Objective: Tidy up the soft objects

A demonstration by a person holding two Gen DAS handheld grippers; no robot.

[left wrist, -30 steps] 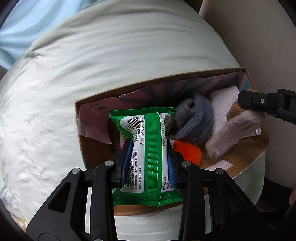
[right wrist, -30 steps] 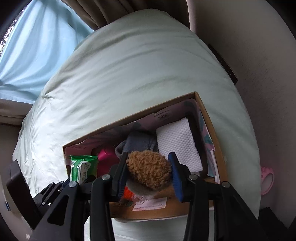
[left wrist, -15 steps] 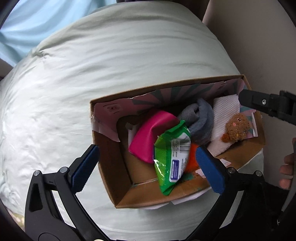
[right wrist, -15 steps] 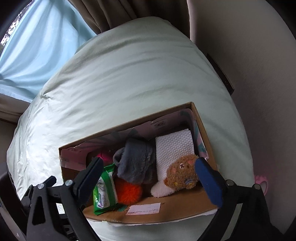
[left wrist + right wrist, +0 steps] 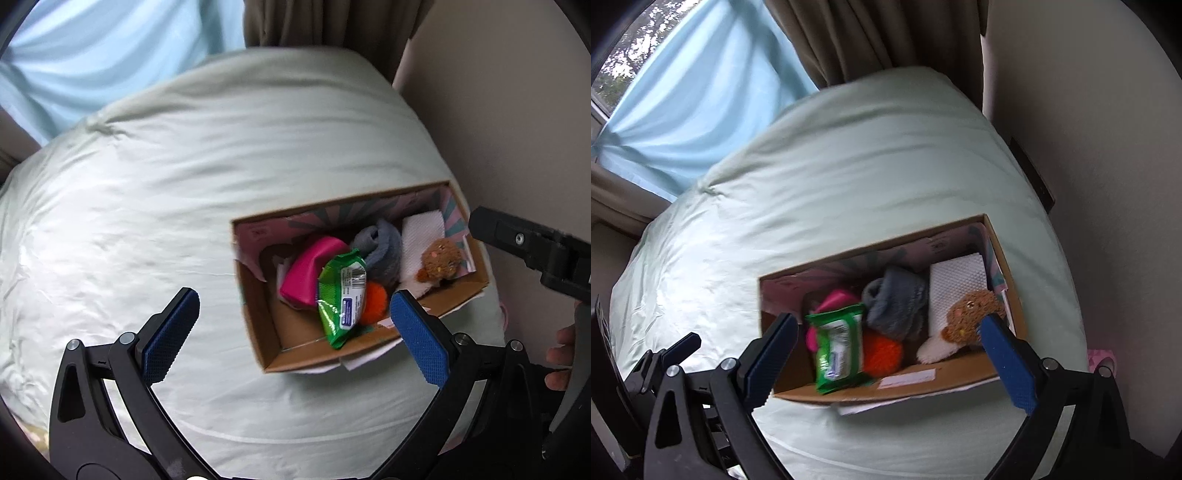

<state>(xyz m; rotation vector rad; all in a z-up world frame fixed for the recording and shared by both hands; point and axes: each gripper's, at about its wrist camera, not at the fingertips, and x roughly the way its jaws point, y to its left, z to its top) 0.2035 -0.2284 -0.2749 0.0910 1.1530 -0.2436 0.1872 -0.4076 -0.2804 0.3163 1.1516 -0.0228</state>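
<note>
An open cardboard box (image 5: 258, 317) (image 5: 960, 384) sits on a pale green bed. Inside lie a green wipes pack (image 5: 341, 295) (image 5: 836, 345), a pink soft item (image 5: 306, 271) (image 5: 833, 299), a grey plush cloth (image 5: 382, 251) (image 5: 895, 301), an orange fuzzy ball (image 5: 375, 301) (image 5: 882, 350), a white tissue pack (image 5: 421, 236) (image 5: 955, 284) and a brown plush toy (image 5: 441, 262) (image 5: 971, 315). My left gripper (image 5: 293, 332) is open and empty, above and in front of the box. My right gripper (image 5: 886, 360) is open and empty, above the box's near side.
The bed cover (image 5: 147, 203) spreads wide to the left of the box. A beige wall (image 5: 1089, 147) runs close along the right. Blue and brown curtains (image 5: 701, 92) hang behind. A pink object (image 5: 1100, 360) lies at the bed's right edge.
The left gripper let go of the green wipes pack and the right gripper let go of the brown plush toy; both now lie in the box. Both grippers opened and pulled back upward.
</note>
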